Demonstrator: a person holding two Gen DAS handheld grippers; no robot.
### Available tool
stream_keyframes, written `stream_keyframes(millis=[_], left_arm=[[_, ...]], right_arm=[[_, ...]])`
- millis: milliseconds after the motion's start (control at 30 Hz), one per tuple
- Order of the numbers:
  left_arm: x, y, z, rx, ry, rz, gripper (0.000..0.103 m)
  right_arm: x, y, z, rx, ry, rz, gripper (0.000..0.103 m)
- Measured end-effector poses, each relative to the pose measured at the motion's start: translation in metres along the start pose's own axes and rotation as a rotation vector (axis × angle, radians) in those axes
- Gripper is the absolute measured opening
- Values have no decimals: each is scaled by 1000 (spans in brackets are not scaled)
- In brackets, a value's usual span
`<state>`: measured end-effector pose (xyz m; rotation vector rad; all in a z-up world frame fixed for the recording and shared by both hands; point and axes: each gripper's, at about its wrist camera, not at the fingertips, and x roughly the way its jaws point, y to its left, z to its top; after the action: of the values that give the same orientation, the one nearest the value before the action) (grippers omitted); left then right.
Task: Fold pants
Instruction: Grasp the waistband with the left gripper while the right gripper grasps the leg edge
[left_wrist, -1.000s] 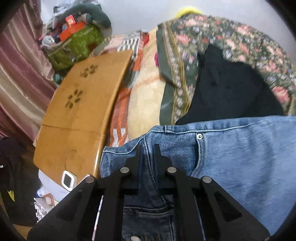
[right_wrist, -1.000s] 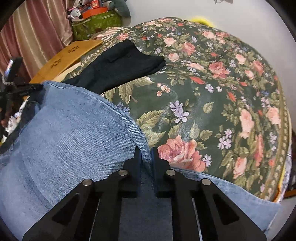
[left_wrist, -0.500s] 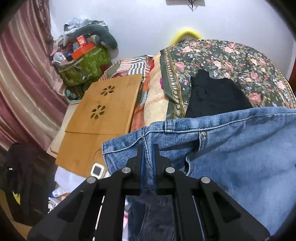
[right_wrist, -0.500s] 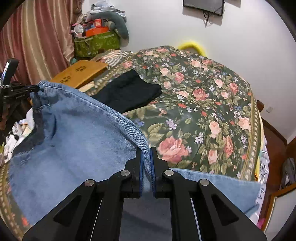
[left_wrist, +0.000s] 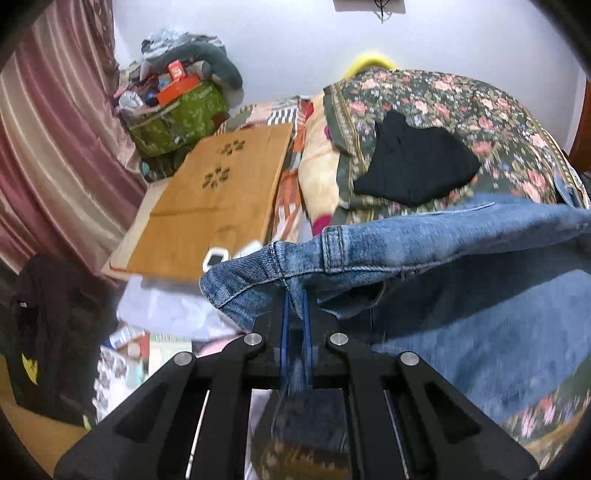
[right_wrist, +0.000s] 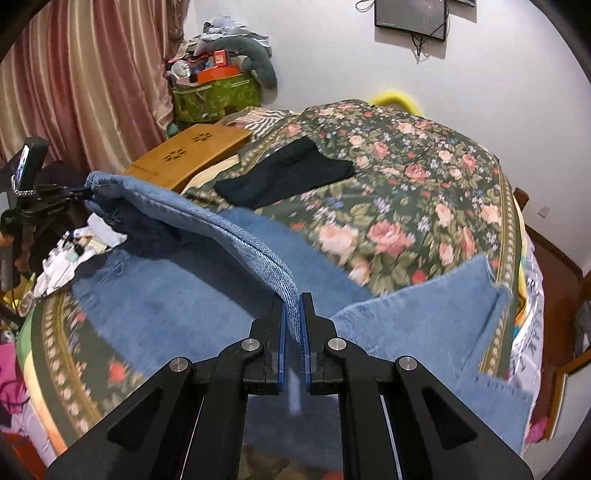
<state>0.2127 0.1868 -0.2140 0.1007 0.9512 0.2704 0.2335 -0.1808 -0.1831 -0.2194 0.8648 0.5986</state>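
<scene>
Both the left gripper (left_wrist: 295, 306) and right gripper (right_wrist: 293, 321) are clamped on the jeans (right_wrist: 207, 280), mid-lift; first fold isn't laid down yet.

Jeans (right_wrist: 207, 295) lie across near part of bedspread (right_wrist: 424, 192); one edge is raised off it, clamped at either end between left gripper (left_wrist: 294, 299) and right gripper (right_wrist: 292, 306). Folded dark garment (right_wrist: 288, 177) lies on bedspread behind jeans. Wooden board (left_wrist: 218, 206) left of bed. Stuffed bag (left_wrist: 177, 114) behind board, against wall. Curtain (left_wrist: 55, 129) at far left.
</scene>
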Motion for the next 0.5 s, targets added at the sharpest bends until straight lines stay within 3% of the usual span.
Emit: stream_keyframes(millis=[267, 500], left_arm=[[12, 1, -61, -24, 115, -63, 6], [11, -3, -83, -34, 153, -102, 5]], right_arm=[[4, 18, -40, 14, 44, 10, 6], [7, 19, -51, 58, 56, 20, 8]])
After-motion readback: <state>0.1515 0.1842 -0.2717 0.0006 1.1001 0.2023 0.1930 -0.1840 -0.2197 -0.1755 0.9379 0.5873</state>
